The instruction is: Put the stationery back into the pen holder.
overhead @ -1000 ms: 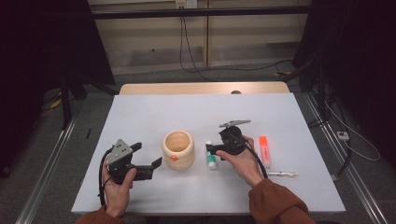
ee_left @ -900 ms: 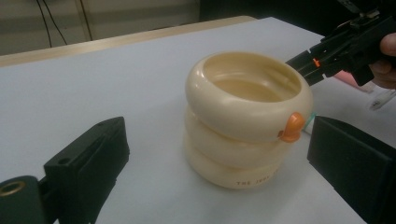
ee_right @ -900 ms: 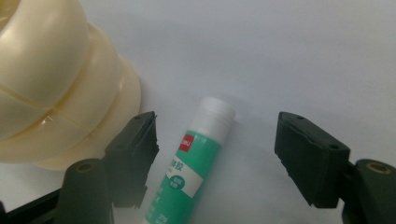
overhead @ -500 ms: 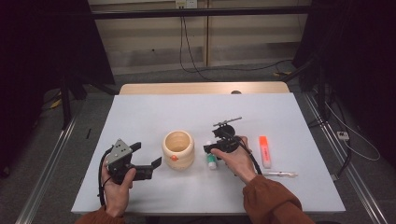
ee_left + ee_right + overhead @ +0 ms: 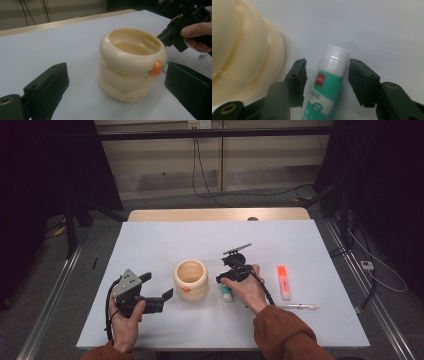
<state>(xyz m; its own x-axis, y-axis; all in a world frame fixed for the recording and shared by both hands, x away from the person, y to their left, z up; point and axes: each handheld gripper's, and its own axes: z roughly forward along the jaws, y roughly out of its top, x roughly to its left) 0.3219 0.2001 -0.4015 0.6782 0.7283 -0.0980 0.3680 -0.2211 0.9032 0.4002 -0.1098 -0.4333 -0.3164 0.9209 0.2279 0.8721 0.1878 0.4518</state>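
Note:
A green-and-white glue stick [image 5: 329, 82] lies on the white table [image 5: 165, 240], just right of a cream ribbed cup [image 5: 190, 280]. My right gripper [image 5: 327, 65] points down over the stick with one jaw on each side of its white cap. The jaws have just been closing, but a gap remains on both sides. In the high view the right gripper [image 5: 228, 281] stands above the glue stick [image 5: 227, 294]. My left gripper [image 5: 157, 286] is held open left of the cup, its jaws wide apart and empty. In the left gripper view the left gripper [image 5: 116, 72] faces the cup [image 5: 132, 65], which bears an orange knob [image 5: 156, 68].
An orange highlighter [image 5: 283, 282] and a clear pen [image 5: 300, 306] lie right of the right hand. A wooden strip [image 5: 215, 214] runs along the table's far edge. The right gripper [image 5: 175, 37] hangs behind the cup in the left gripper view.
The right hand has shifted left and slightly down over the glue stick, beside the cup. The left hand has stayed where it was.

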